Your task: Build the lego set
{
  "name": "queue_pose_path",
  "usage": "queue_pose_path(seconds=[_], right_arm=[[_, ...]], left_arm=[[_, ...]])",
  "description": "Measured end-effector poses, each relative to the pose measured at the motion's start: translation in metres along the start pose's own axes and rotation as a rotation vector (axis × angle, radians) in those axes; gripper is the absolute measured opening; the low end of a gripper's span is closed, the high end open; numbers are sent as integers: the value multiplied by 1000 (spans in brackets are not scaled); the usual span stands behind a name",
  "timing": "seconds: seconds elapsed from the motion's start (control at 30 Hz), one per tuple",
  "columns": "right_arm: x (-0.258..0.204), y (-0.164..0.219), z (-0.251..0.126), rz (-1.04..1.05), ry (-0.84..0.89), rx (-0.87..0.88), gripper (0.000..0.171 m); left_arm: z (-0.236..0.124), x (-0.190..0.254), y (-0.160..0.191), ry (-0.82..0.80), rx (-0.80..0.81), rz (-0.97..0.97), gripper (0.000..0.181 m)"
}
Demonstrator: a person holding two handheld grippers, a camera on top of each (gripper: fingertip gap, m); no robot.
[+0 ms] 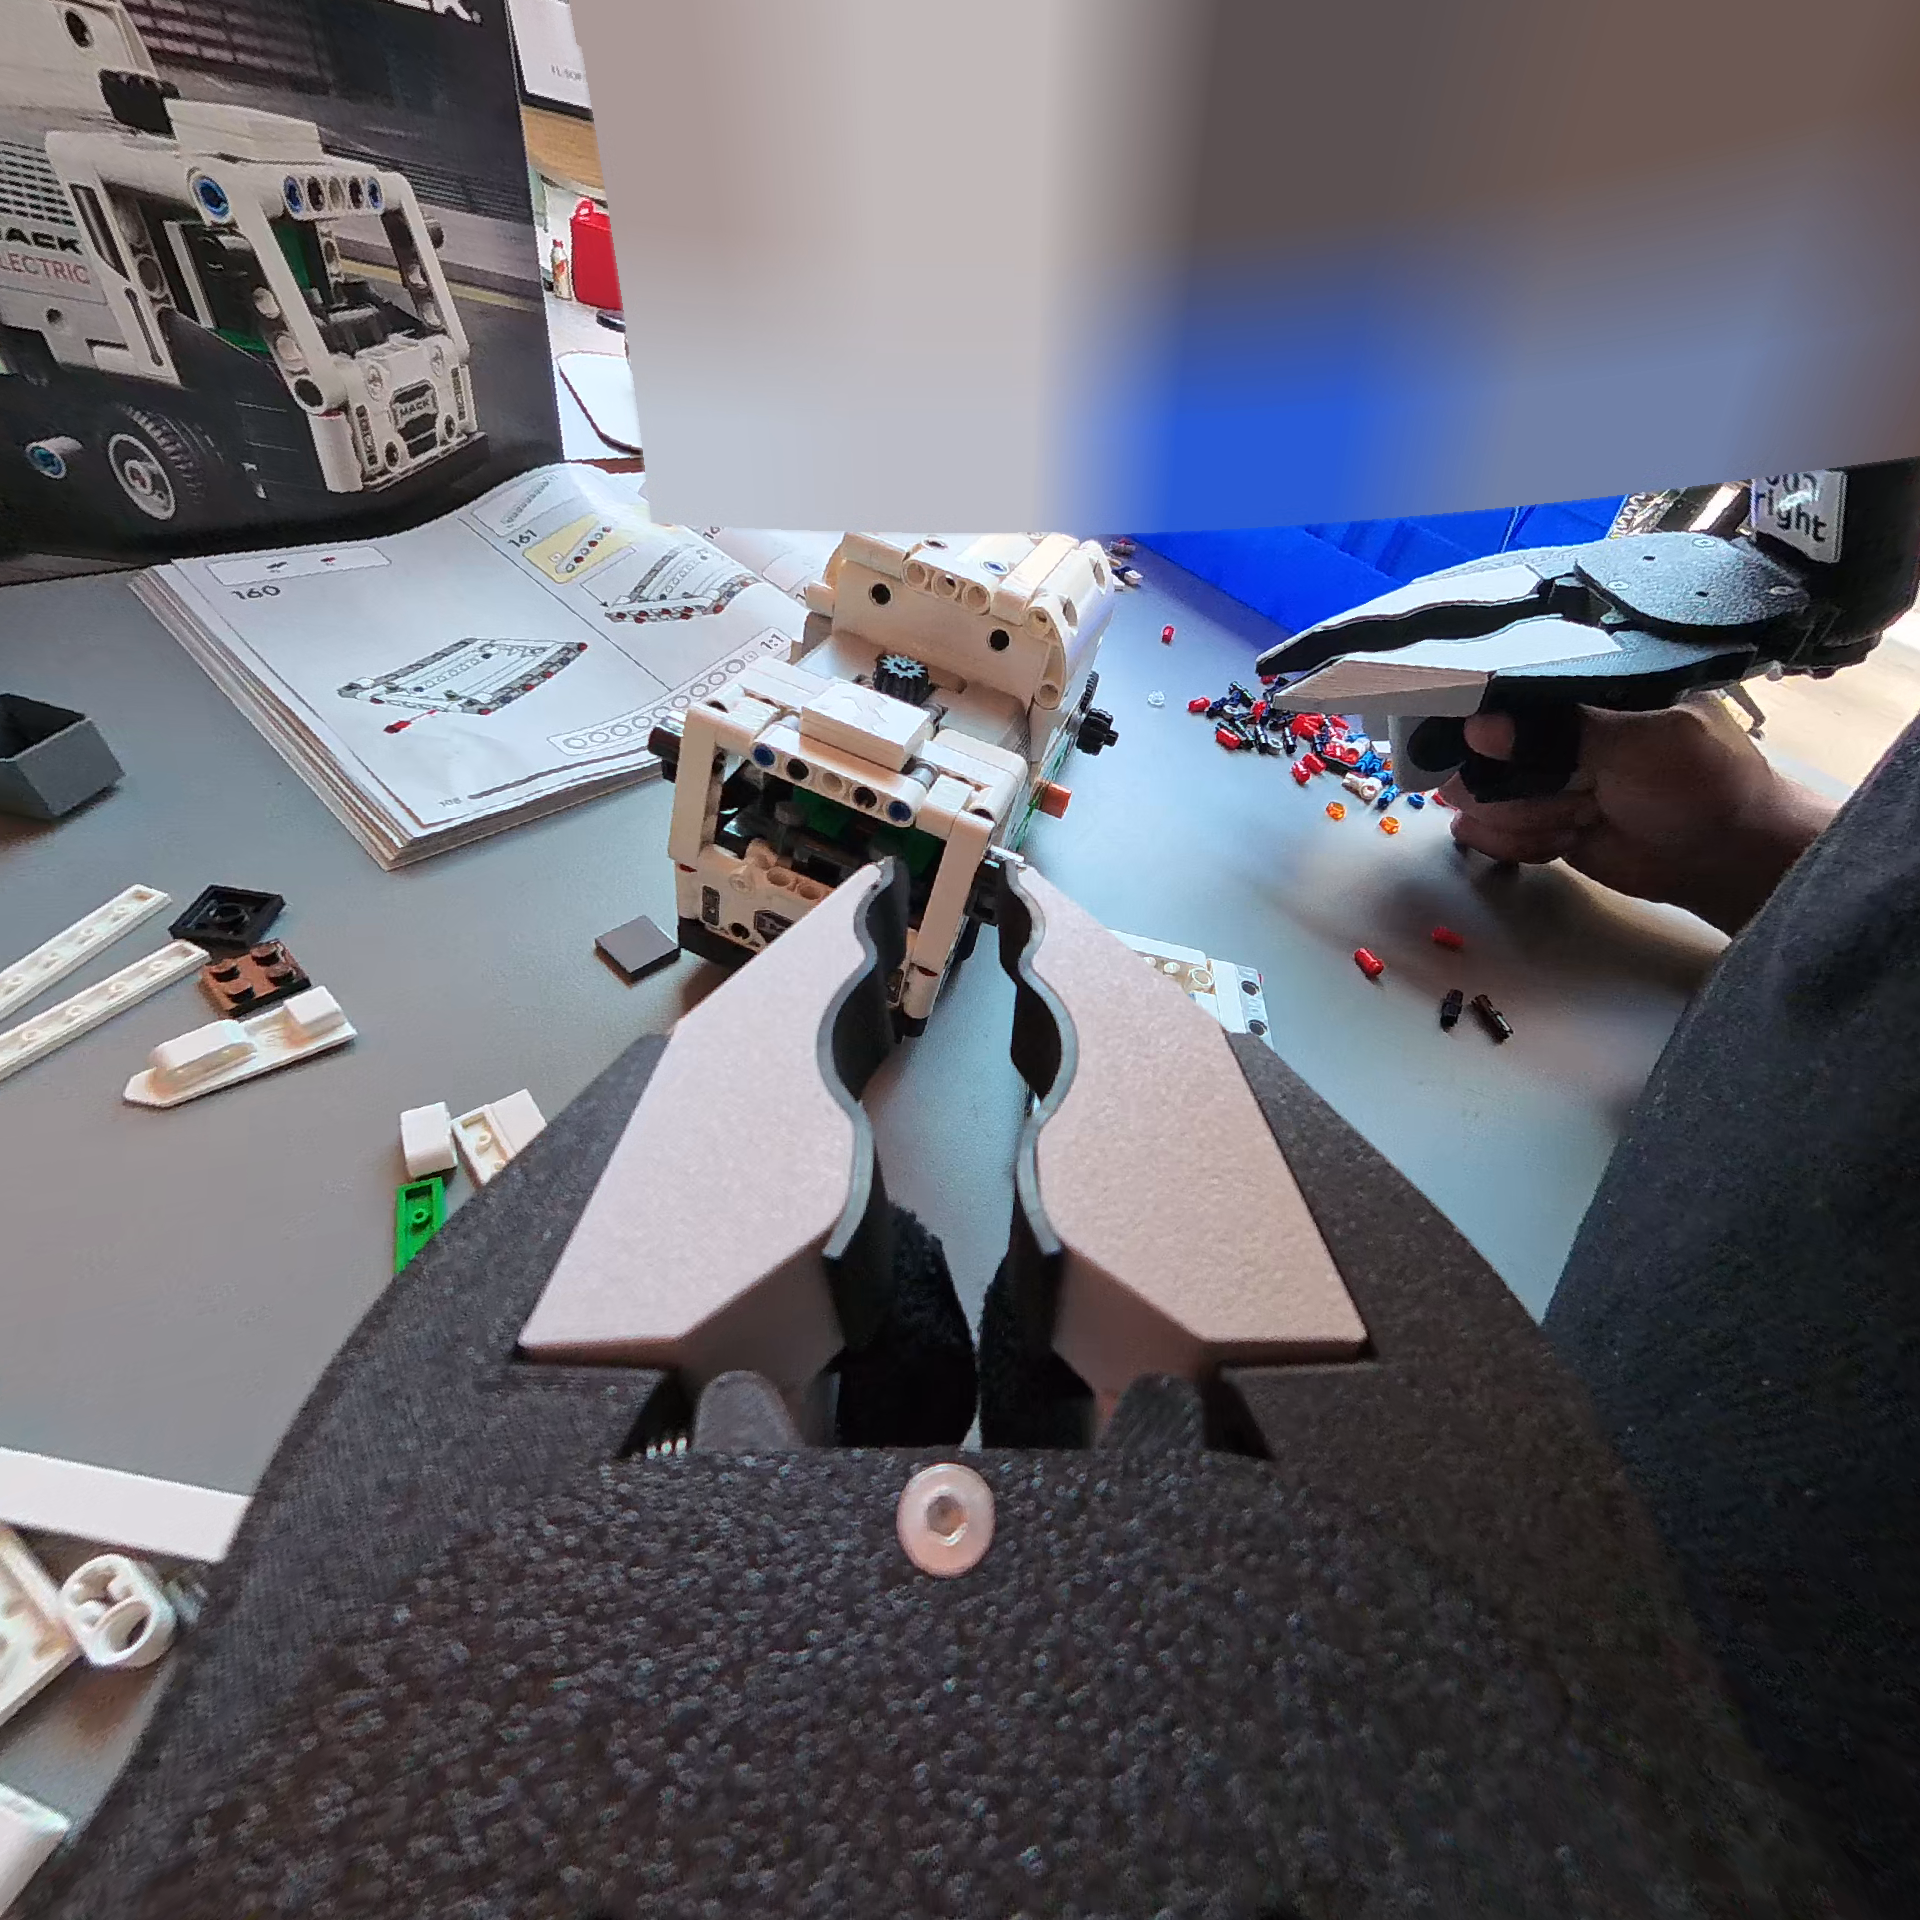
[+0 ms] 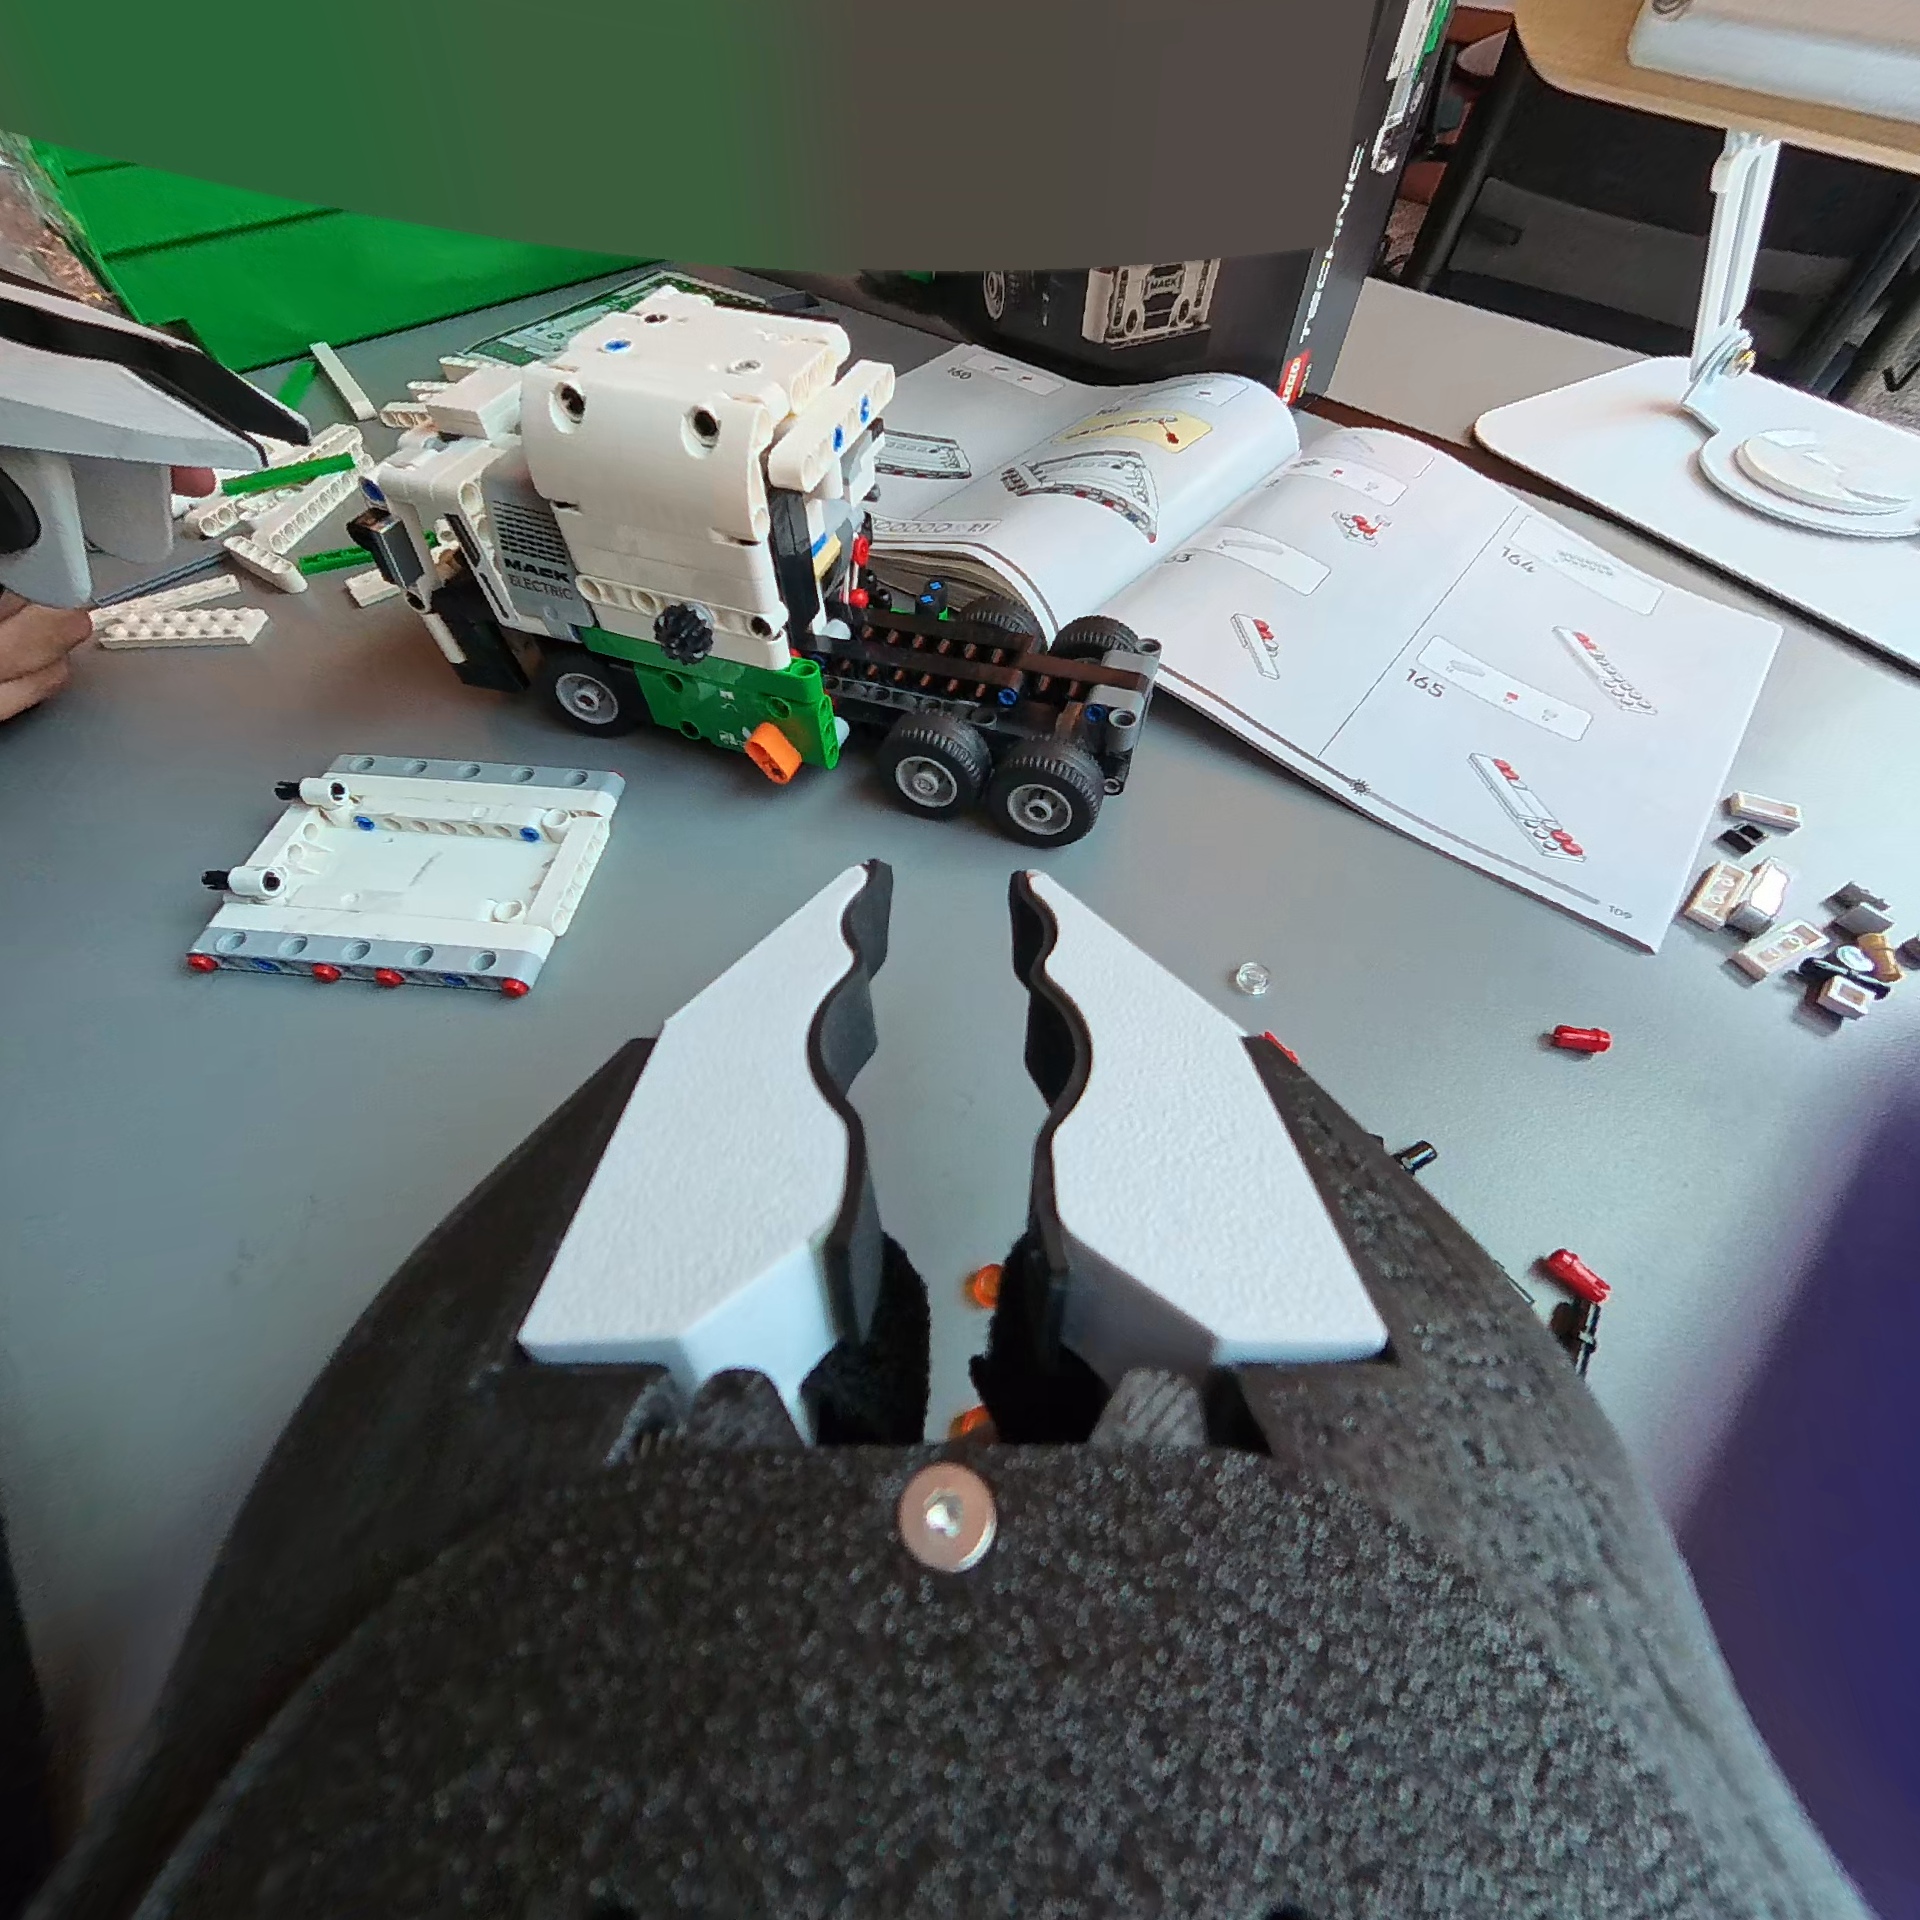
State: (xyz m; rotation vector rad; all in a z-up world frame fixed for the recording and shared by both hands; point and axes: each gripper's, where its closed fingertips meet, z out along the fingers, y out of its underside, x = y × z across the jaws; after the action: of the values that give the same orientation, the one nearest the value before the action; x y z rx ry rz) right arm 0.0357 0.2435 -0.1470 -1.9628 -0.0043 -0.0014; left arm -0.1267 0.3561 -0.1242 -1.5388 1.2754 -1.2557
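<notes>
Likely rigid yet snap-apart, the truck [image 2: 727,582] at twelve o'clock is best gripped by its chassis; both the left claw [image 1: 940,883] and right claw [image 2: 951,883] are held open, empty.

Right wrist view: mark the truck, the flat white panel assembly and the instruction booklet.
truck [image 2: 665,499]: right wrist view, on the white cab side.
flat white panel assembly [image 2: 416,873]: right wrist view, on its white middle plate.
instruction booklet [image 2: 1455,665]: right wrist view, on the open right-hand page.

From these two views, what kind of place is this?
Likely an office or lab desk set up for model building: grey table, open instruction booklet, half-built truck, white stand base.
</notes>
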Motion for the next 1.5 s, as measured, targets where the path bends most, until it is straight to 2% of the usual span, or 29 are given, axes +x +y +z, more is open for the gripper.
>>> queue_pose_path(seconds=[0.43,0.57,1.0,1.17,1.33,1.5], right_arm=[[-1,1,0,-5,-4,-4,22],[-2,0,0,-19,4,0,22],[-9,3,2,-253,155,-20,20],[1,-1,-5,-296,272,12,18],[1,-5,-11,-272,272,49,17],[-3,-5,-11,-300,267,48,17]], left_arm=[[1,0,0,-1,-3,1,14],[1,4,1,-16,-1,60,14],[5,9,5,-68,-35,170,14],[7,12,9,-60,-58,196,15],[1,19,2,-50,8,241,13],[2,25,5,-69,-7,319,13]])
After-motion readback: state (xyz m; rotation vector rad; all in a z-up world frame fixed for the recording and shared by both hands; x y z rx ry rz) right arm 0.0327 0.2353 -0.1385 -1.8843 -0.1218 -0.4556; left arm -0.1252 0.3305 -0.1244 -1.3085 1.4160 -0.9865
